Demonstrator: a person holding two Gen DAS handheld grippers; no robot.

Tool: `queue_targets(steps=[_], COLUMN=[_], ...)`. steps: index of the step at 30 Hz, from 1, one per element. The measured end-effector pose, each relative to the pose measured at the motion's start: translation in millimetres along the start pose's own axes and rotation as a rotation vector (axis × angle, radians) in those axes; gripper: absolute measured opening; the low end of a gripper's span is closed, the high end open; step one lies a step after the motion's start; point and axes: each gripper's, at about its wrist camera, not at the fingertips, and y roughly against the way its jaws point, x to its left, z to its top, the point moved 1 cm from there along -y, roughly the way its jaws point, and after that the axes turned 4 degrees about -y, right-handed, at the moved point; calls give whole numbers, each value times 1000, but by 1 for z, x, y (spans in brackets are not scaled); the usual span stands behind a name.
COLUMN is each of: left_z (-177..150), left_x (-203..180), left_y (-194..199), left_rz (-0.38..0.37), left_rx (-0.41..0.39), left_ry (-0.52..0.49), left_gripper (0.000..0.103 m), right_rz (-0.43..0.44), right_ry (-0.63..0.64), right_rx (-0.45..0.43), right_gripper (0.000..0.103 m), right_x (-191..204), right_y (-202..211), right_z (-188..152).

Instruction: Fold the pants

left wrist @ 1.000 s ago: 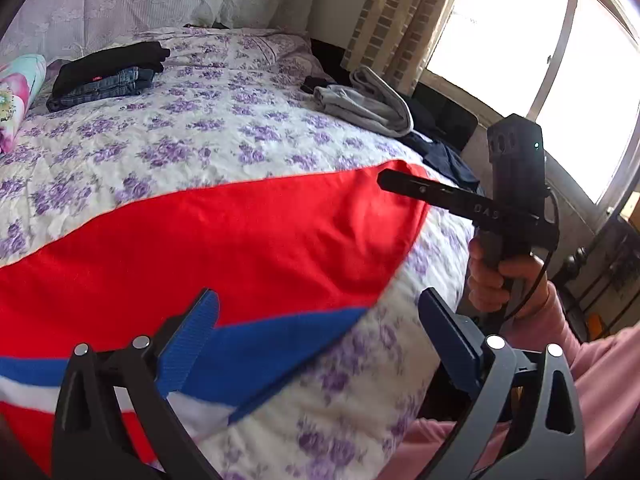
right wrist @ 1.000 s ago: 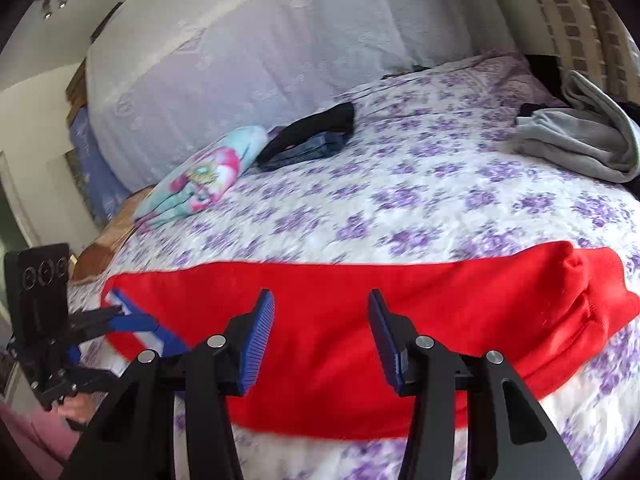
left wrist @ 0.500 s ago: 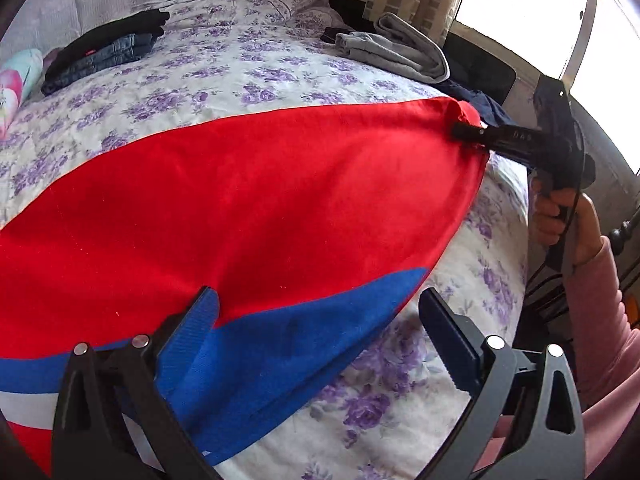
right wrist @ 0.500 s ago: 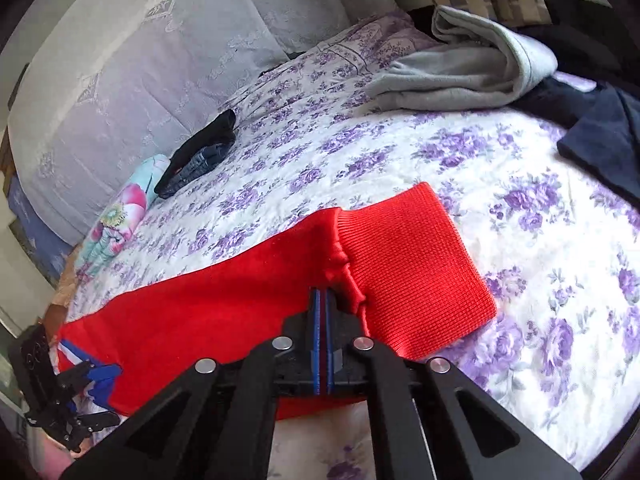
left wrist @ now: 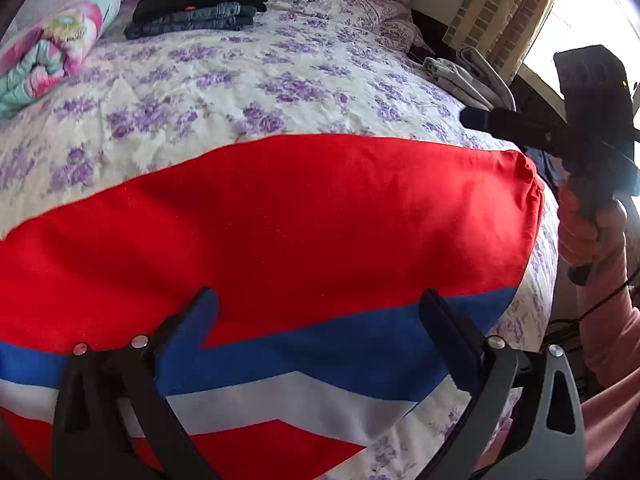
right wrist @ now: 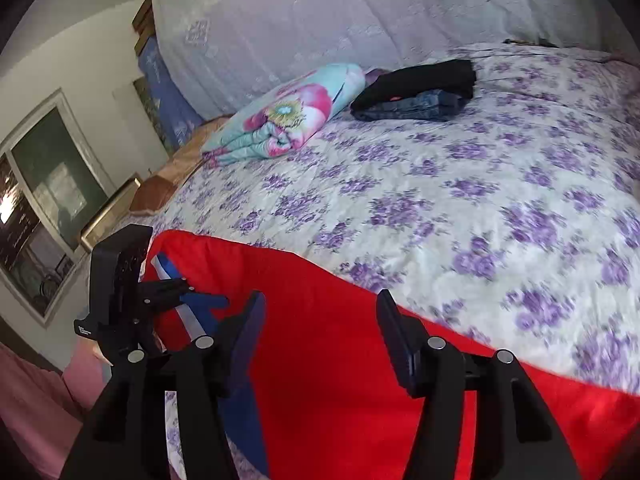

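Red pants [left wrist: 280, 216] with blue and white stripes lie flat on the floral bedspread [left wrist: 240, 80], near the bed's front edge. My left gripper [left wrist: 320, 312] is open and empty just above the blue stripe. My right gripper [right wrist: 320, 320] is open and empty over the red cloth [right wrist: 340, 360]. In the left wrist view the right gripper [left wrist: 476, 118] hovers off the pants' far right corner, apart from the cloth. In the right wrist view the left gripper [right wrist: 200, 294] sits at the striped end of the pants.
A stack of folded black and denim clothes [left wrist: 200, 12] and a rolled floral blanket [left wrist: 52, 48] lie at the back of the bed. Grey clothes [left wrist: 464, 76] lie at the right edge by the window. A white headboard cover [right wrist: 320, 20] stands behind.
My right gripper, shut on the red waistband corner half a second ago, has opened, let go and swung left. The pants lie flat. My left gripper stayed open above the striped end.
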Motion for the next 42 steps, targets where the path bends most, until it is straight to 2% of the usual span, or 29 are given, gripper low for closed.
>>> queue_targets(steps=[3,6,10,13,17,21,25,28,30,32,37,39,40,42], left_z=[-5,-8,-6,-5,-5,-3,-3,-3,-3,-3,-2,-2,-2,-2], left_x=[-4,-10,-3,0,-2,-1,-1,-1,-1,-2,-2,-2,-2,-2], left_y=[1,-2,1,1,-1,-2,-2,-3,-3,-3,-5,-5,-5,-5], left_rz=[6,21,-24,-48,-40,-45,-46,-47,-49,-49,-48,-48,-49,-50], left_rx=[-26,-30,-40,-44,-39,-38,-38,-38,-38,-38,-34,-33,-33,-35], left_ry=[-42,-70,-44,-27,-39,-37,-37,-35,-35,-35,-38,-39,-39,-36], left_gripper=[98,98,98,98,98,98,98,98,98,98,98,98,98,98], right_rz=[-11,8,64,95,140,150,119,195,303,385,515,538,515,469], right_ry=[59,96,156,230,343,345,325,273,249,242,126,128,146,163], right_rx=[112,248,399,420,453,518,533,584,620,611,602,530,474,363], right_gripper=[60,60,60,61,62,62,64,69,72,79,80,79,79,69], right_x=[8,10,24,45,70,67,55,50,53,56,51,52,51,44], right_y=[-50,-96,-123,-109,-95,-103,-116,-124,-124,-122,-152,-155,-154,-150], right_z=[30,44,39,27,11,2,7,6,6,8,10,18,25,38])
